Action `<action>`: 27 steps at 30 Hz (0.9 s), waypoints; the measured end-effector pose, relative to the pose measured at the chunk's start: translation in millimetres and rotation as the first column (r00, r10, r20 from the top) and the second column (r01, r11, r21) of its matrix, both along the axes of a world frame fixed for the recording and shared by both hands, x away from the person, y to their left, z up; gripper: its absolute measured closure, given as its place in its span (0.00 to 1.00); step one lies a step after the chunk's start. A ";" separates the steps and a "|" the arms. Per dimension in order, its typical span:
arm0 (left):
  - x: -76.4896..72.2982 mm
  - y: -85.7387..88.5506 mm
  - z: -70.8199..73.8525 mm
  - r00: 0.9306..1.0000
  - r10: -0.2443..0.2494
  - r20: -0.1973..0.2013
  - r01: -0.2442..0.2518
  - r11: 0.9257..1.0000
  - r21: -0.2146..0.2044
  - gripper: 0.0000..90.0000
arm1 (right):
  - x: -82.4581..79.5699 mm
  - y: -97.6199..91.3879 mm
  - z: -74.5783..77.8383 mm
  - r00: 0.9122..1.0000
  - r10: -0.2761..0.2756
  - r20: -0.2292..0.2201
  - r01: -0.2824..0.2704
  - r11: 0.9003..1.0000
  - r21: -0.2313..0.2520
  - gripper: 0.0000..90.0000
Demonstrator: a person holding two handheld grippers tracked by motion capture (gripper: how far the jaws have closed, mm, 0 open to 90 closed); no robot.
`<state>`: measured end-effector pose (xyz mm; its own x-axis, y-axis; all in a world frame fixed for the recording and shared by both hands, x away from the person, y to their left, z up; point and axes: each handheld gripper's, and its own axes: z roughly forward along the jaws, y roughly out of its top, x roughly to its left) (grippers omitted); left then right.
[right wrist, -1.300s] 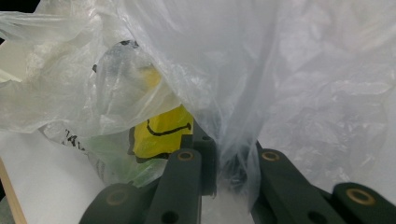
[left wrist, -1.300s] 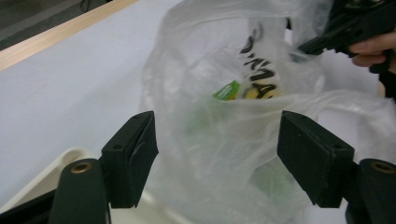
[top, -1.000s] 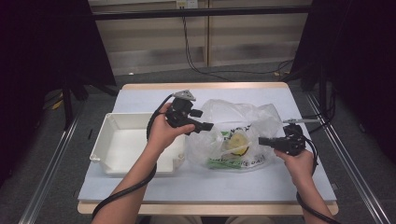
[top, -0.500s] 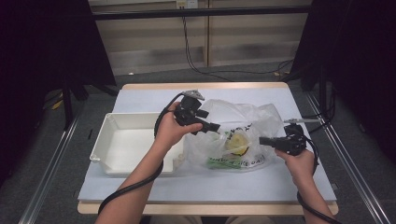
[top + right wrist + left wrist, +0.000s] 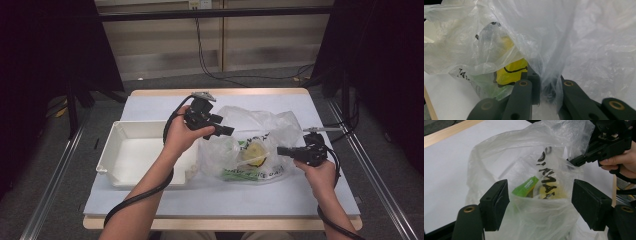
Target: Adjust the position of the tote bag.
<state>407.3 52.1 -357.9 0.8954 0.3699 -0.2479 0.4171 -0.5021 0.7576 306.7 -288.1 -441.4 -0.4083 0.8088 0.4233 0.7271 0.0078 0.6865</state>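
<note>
A clear plastic bag (image 5: 250, 145) with black lettering lies on the white table and holds a yellow item (image 5: 255, 152) and a green packet (image 5: 525, 187). My left gripper (image 5: 227, 131) hovers at the bag's upper left. In the left gripper view, a fold of the bag (image 5: 529, 170) bulges between the wide-apart jaws of the left gripper (image 5: 539, 195), and the pads do not press on it; the jaws have just been closing a little. My right gripper (image 5: 281, 150) is shut on the bag's right edge, with film (image 5: 499, 37) pinched between its jaws (image 5: 546, 77).
A white rectangular tray (image 5: 112, 150) stands left of the bag, under my left forearm. Bare table (image 5: 225, 200) lies in front of the bag. Metal rails run along both sides of the table, and cables lie on the floor behind it.
My left gripper has shifted slightly to the right, toward the bag. The right gripper and the bag edge it holds have not moved.
</note>
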 end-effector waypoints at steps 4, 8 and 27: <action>-1.6 -11.7 -3.5 1.000 -0.005 0.025 0.005 1.000 0.008 0.30 | -0.2 -0.8 -0.5 1.000 0.001 -0.005 -0.001 1.000 0.001 0.95; -4.8 -24.4 -4.4 0.999 -0.006 0.052 0.005 1.000 0.006 0.24 | -0.9 0.6 0.8 1.000 0.010 0.001 -0.010 1.000 0.002 0.95; -17.6 -66.3 -56.9 0.994 -0.105 0.013 0.102 0.986 0.134 0.63 | -8.4 3.8 16.1 0.997 0.076 0.002 -0.076 0.997 0.017 0.93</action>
